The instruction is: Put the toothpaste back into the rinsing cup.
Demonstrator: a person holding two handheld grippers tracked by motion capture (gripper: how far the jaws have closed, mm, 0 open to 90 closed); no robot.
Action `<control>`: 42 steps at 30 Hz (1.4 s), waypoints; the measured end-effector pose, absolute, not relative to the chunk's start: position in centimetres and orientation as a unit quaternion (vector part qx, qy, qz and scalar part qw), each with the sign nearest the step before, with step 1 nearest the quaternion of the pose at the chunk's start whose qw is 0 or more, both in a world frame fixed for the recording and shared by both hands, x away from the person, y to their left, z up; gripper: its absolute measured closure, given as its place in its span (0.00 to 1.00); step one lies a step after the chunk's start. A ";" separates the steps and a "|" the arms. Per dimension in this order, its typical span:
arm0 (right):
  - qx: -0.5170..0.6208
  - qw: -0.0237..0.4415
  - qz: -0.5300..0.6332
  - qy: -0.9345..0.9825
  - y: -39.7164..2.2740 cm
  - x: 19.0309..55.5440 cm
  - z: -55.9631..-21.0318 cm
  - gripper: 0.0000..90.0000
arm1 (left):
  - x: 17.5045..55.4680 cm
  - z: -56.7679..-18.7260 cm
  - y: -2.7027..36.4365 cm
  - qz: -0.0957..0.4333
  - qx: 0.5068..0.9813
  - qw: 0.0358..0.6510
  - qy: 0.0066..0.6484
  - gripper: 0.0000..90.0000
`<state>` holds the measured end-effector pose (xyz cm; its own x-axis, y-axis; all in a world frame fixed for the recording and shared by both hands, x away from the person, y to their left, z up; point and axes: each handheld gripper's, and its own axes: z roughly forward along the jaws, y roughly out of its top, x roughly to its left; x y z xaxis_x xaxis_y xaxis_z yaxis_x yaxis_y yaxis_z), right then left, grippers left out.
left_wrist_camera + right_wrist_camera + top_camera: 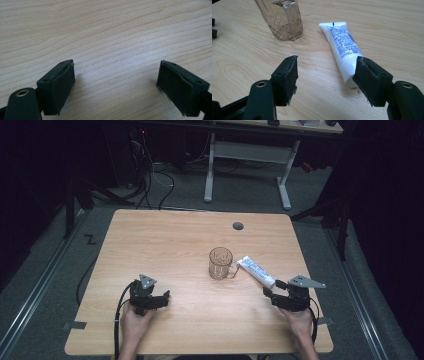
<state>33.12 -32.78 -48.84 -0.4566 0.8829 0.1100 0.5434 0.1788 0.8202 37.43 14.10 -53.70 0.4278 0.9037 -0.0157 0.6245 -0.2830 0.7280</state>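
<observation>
Lay cap-end toward the wide-open, empty right gripper (270, 288), the toothpaste tube (254, 270), long axis slanting away to the glass mug (220, 263), seemingly just off one pad.

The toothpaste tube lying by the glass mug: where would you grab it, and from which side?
Probably across the body of the toothpaste tube, nearer its round cap end. It lies flat on the table, its flat crimped end toward the glass mug. The right gripper, jaws open, is already at the cap end; coming from there, away from the mug, the jaws could straddle its narrow width.
</observation>
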 end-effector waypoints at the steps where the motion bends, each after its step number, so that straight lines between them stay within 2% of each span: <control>1: 0.483 0.200 0.421 0.741 -32.8 33.3 -48.8 0.39 | 37.4 -53.7 14.1 0.206 0.774 0.339 0.494 0.16; 16: 0.494 0.201 0.421 0.734 -33.8 34.8 -48.6 0.42 | 37.4 -53.7 14.1 0.206 0.774 0.339 0.493 0.16; 31: 0.489 0.210 0.396 0.749 -32.8 37.6 -48.1 0.45 | 37.4 -53.7 14.1 0.206 0.774 0.338 0.494 0.16; 42: 0.473 0.199 0.373 0.773 -30.9 40.5 -47.7 0.45 | 37.4 -53.7 14.1 0.206 0.774 0.338 0.494 0.16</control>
<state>40.54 -30.88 -47.72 -0.4735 0.8797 0.0441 0.5825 0.2752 0.7648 37.42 14.08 -53.70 0.4264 0.9044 -0.0153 0.6254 -0.2826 0.7273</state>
